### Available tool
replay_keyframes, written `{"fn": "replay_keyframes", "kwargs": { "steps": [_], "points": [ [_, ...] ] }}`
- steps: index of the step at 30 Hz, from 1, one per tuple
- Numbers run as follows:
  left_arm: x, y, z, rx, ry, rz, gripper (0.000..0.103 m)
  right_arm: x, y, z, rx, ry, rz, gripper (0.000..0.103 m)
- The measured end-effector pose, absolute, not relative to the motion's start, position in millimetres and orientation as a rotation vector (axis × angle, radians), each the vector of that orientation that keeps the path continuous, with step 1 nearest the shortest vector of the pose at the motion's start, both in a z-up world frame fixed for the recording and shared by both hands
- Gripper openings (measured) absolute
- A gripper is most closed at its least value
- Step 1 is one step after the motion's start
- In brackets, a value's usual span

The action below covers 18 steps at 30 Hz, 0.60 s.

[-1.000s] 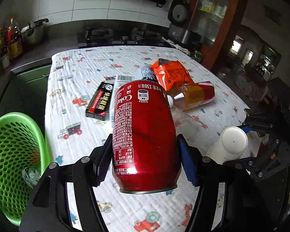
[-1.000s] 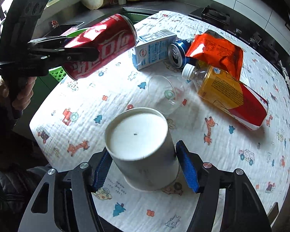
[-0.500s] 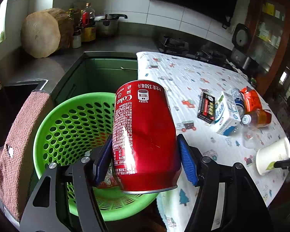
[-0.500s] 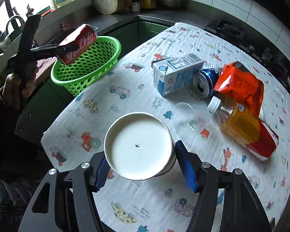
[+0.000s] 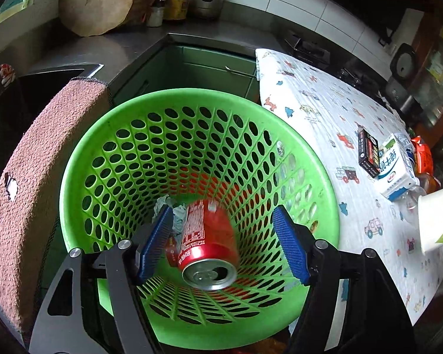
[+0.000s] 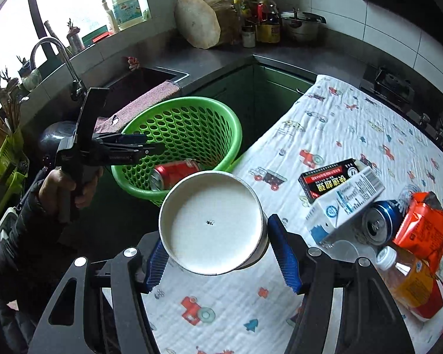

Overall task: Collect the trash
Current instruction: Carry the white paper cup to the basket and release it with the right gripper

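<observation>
Beside your surface (image 6: 325,135) sits the basket (image 5: 82,159); your left tool (image 5: 221,243) has just opened, can (image 5: 208,244) dropping free. Carry the cup (image 6: 211,224), gripped by the right tool (image 6: 218,250), squarely over it before releasing.

1. We are getting daylight from the window (image 6: 73,3), which is blowing out to white
2. We are seeing strong fisheye bending and dark vignetting at every corner
3. The red can (image 5: 206,244) is smearing with motion blur
4. Glare is glinting off the worktop (image 5: 127,47), while the cabinets are sitting in dim shadow
</observation>
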State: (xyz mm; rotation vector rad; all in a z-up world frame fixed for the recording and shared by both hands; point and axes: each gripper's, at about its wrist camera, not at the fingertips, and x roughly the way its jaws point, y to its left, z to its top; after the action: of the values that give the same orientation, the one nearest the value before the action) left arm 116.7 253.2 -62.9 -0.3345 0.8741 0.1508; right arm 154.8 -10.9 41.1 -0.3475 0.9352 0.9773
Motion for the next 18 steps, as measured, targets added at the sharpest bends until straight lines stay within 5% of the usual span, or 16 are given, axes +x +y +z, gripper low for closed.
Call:
{"fn": "replay_keyframes", "kwargs": {
  "steps": [18],
  "points": [
    [58.1, 269.9, -21.1, -0.363, 0.71, 0.211, 0.083, 181.4, 132.4, 8.8, -0.179, 0.981, 1.087, 0.062]
  ]
}}
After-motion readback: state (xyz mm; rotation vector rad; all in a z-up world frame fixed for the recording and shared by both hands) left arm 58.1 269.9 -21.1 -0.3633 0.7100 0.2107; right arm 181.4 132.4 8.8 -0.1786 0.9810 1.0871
